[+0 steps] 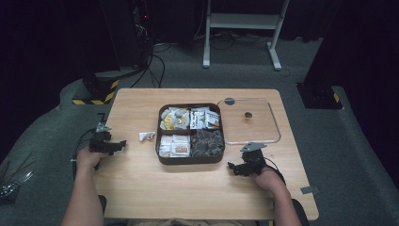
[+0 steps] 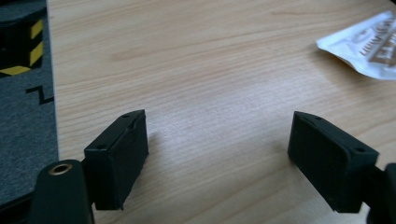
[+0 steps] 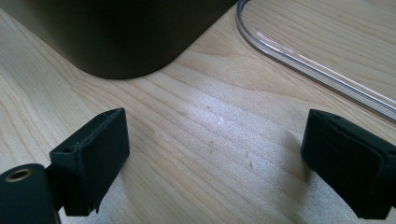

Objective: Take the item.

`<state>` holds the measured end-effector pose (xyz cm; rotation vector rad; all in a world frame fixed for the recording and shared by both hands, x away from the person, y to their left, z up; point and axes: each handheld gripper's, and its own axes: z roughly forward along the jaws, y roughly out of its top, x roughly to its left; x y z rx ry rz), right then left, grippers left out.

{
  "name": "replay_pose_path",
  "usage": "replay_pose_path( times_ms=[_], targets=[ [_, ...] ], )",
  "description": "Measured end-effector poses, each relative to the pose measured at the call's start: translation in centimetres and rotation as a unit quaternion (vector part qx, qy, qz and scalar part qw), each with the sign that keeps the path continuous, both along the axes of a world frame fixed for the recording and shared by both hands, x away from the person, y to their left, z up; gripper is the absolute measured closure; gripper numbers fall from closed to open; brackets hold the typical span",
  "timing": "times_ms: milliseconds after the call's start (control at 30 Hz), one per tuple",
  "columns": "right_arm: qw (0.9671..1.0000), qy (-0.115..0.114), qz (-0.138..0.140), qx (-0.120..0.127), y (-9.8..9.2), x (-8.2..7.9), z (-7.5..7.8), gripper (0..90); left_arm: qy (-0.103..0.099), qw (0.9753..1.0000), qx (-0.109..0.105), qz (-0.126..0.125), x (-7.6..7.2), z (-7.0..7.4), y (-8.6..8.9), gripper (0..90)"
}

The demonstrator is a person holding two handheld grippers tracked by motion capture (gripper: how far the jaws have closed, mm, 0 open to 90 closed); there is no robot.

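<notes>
Table: a light wood table [image 1: 141,188] stands on grey carpet, seen from above.
Box: a dark brown box [image 1: 190,160] sits in the middle of the table. It has four parts inside.
Part at 10 o'clock: yellow and grey wrapped snacks [image 1: 174,118].
Part at 2 o'clock: white packets [image 1: 205,118] with some red and yellow on them.
Part at 8 o'clock: white and orange packets [image 1: 174,146].
Part at 4 o'clock: dark wrapped sweets [image 1: 207,142].
Lid: a clear lid [image 1: 275,125] lies flat just beside the box, at its 3 o'clock side. It has a small dark knob in the middle.
Loose packet: one small white packet [image 1: 147,136] lies on the table at 9 o'clock from the box, near it but not touching.
Left gripper: the left gripper [image 1: 121,142] rests low on the table at 9 o'clock from the loose packet. Its jaws are spread wide with nothing between them.
Right gripper: the right gripper [image 1: 230,165] is at 5 o'clock from the box, near the box corner and the lid edge. Its jaws are spread wide too, with bare wood between them.
</notes>
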<state>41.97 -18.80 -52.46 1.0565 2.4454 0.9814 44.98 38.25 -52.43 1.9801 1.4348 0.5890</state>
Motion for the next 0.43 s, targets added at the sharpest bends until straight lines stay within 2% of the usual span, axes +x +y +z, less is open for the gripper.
replay_pose_path(
  times_ms=[67, 100, 200, 267, 367, 433],
  targets=[
    [1.0, 0.0, 0.0, 0.0, 0.0, 0.0, 0.0, 7.7, -0.01, 0.9999, -0.002, 0.011, 0.02, -0.29, 0.02, 16.2],
    [1.0, 0.0, 0.0, 0.0, 0.0, 0.0, 0.0, 7.7, -0.019, 0.9995, -0.005, 0.026, 0.01, -0.49, -0.12, 14.5],
    [1.0, 0.0, 0.0, 0.0, 0.01, 0.0, 0.0, 7.7, -0.018, 0.9992, -0.003, 0.036, 0.07, -0.49, -0.34, 13.9],
    [1.0, 0.0, 0.0, 0.0, 0.01, 0.0, 0.0, 7.7, -0.015, 0.9986, -0.001, 0.051, 0.1, -0.5, -0.51, 12.7],
    [1.0, 0.0, 0.0, 0.0, 0.01, 0.0, 0.0, 7.7, -0.001, 0.995, 0.004, 0.1, 0.21, -0.57, -0.84, 2.8],
    [1.0, 0.0, 0.0, 0.0, 0.0, 0.01, 0.0, 7.8, 0.001, 0.9929, 0.005, 0.119, 0.1, -0.56, -0.88, 0.2]
  ],
)
